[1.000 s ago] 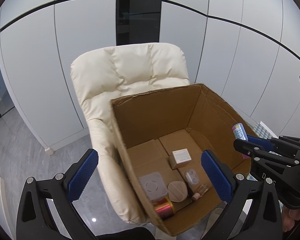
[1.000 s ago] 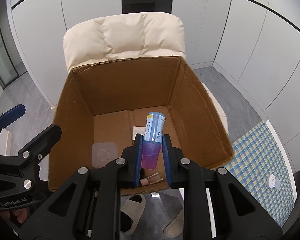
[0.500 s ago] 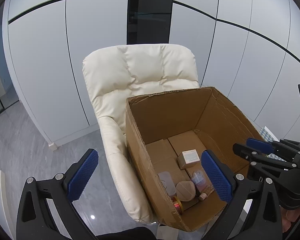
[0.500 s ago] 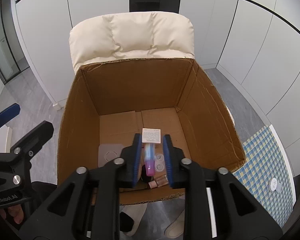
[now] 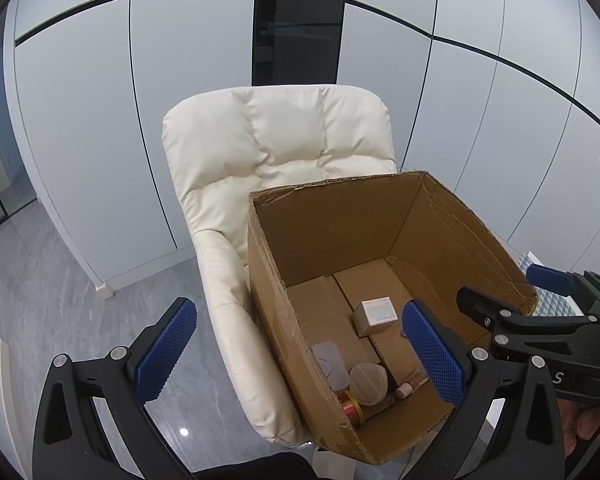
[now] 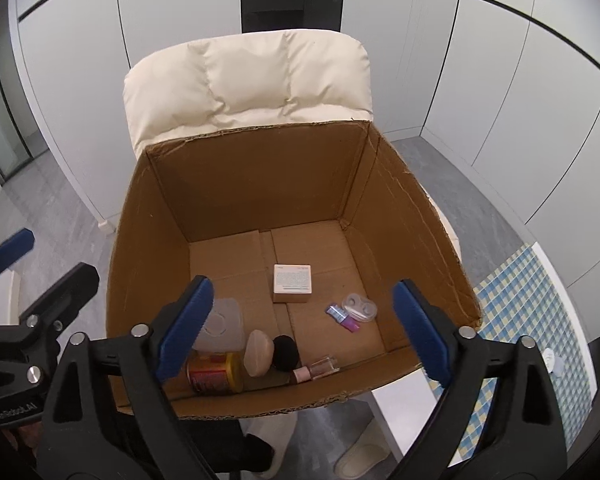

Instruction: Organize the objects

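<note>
White wall panels and a grey floor surround a cream chair (image 6: 248,80) whose seat carries the open cardboard box (image 6: 236,184) I am filling. Going left to right along the box floor as my right camera sees it: a clear lidded tub (image 6: 220,326), a yellow jar (image 6: 214,372) on its side, a tan puff (image 6: 259,353), a black round pad (image 6: 286,347), a small glass bottle (image 6: 316,370), a white carton (image 6: 292,283), then the little blue-and-purple tube (image 6: 342,317) lying on its side just beside a clear lens case (image 6: 360,307). My left gripper (image 5: 296,356) hangs spread wide with nothing in it, beside the box's left wall. My right gripper (image 6: 304,320) is opening over the box, its jaws wide and nothing between them. I judge the tube light, stiff and smooth plastic, likely to roll; I would pinch it across the middle of its body, not the cap. From the left camera the box wall and my own finger hide the tube and the case, but it shows the right gripper from outside. Only the right camera shows the checked cloth (image 6: 532,304) and slippers (image 6: 360,456) below.
</note>
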The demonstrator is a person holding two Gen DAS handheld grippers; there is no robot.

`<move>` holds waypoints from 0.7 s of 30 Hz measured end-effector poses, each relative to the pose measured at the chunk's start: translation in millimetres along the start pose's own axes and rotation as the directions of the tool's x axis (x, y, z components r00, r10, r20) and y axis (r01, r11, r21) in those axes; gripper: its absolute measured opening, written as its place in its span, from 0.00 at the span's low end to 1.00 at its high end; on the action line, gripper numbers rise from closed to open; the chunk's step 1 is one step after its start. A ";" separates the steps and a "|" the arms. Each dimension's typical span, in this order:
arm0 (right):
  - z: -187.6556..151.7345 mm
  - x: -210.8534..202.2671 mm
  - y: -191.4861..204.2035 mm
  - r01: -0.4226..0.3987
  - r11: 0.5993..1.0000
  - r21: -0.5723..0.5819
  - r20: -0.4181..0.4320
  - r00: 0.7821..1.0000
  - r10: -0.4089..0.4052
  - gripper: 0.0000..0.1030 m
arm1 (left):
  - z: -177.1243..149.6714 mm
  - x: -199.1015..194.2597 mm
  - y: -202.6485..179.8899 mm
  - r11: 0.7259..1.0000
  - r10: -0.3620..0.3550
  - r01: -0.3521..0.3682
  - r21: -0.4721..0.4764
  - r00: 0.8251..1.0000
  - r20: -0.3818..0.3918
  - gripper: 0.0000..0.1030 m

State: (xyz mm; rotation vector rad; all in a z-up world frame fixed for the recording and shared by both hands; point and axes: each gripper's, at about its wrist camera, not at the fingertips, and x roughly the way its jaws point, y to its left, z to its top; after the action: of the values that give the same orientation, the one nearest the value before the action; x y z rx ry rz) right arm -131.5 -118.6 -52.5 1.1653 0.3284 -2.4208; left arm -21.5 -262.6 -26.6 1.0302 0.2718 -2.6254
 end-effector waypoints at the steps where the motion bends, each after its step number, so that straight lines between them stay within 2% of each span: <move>1: -0.2 0.6 -0.5 0.004 1.000 0.003 0.000 1.000 -0.004 0.98 | 0.6 0.3 -0.1 1.000 -0.001 0.001 -0.004 1.000 0.000 1.00; 7: -2.2 -0.5 -7.9 0.044 0.999 0.008 0.007 0.999 -0.045 1.00 | 0.8 1.5 -5.5 1.000 -0.007 0.007 -0.003 1.000 -0.002 1.00; 21: -7.5 -3.1 -31.9 0.055 0.998 0.038 0.002 0.998 -0.055 1.00 | 2.8 8.0 -24.6 0.999 -0.027 0.028 0.017 1.000 -0.010 1.00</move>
State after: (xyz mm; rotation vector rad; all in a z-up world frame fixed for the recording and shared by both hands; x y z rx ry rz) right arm -139.9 -86.8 -53.9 1.1834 0.3185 -2.4868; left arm -37.4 -242.1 -28.6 1.0527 0.2678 -2.6522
